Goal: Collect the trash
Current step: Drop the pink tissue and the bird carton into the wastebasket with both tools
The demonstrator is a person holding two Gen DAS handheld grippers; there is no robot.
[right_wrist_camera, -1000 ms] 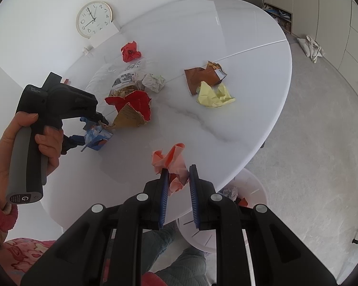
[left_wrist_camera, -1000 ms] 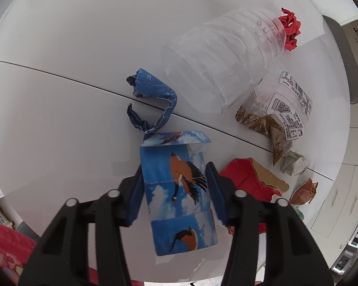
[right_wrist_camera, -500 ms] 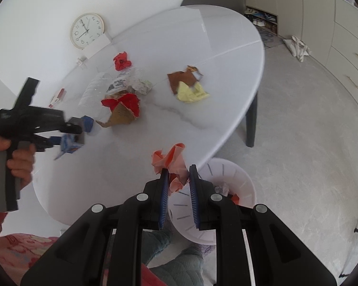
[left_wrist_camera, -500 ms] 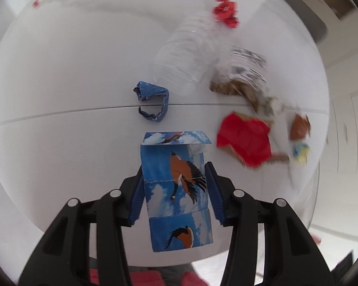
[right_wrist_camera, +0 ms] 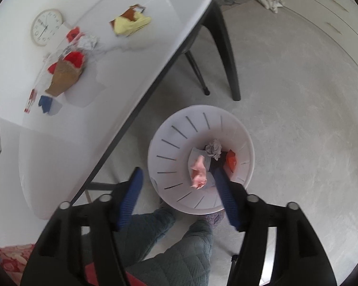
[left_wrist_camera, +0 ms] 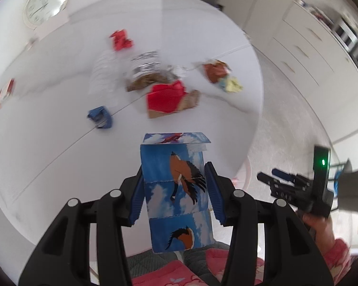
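My left gripper (left_wrist_camera: 174,174) is shut on a blue carton with bird pictures (left_wrist_camera: 176,190), held up above the white table (left_wrist_camera: 47,155). My right gripper (right_wrist_camera: 177,178) hangs over the white slotted bin (right_wrist_camera: 176,140) on the floor. Its jaws are opening and touch nothing. A pink crumpled paper (right_wrist_camera: 199,171) is loose between them, dropping into the bin onto grey and orange scraps. On the table lie red and brown paper (left_wrist_camera: 165,96), a clear bottle (left_wrist_camera: 102,76), a blue scrap (left_wrist_camera: 100,116), a yellow-brown wad (left_wrist_camera: 223,76) and a red crumple (left_wrist_camera: 120,40).
The bin stands just beyond the table's curved edge (right_wrist_camera: 140,109), next to the person's knees (right_wrist_camera: 174,250). Dark chair legs (right_wrist_camera: 226,59) stand behind it. A clock (right_wrist_camera: 46,27) leans at the table's far side. White cabinets (left_wrist_camera: 310,54) line the wall.
My right gripper swung from the table edge down over the bin, its jaws spread, and the pink paper left them. My left gripper rose and rolled with the carton still clamped.
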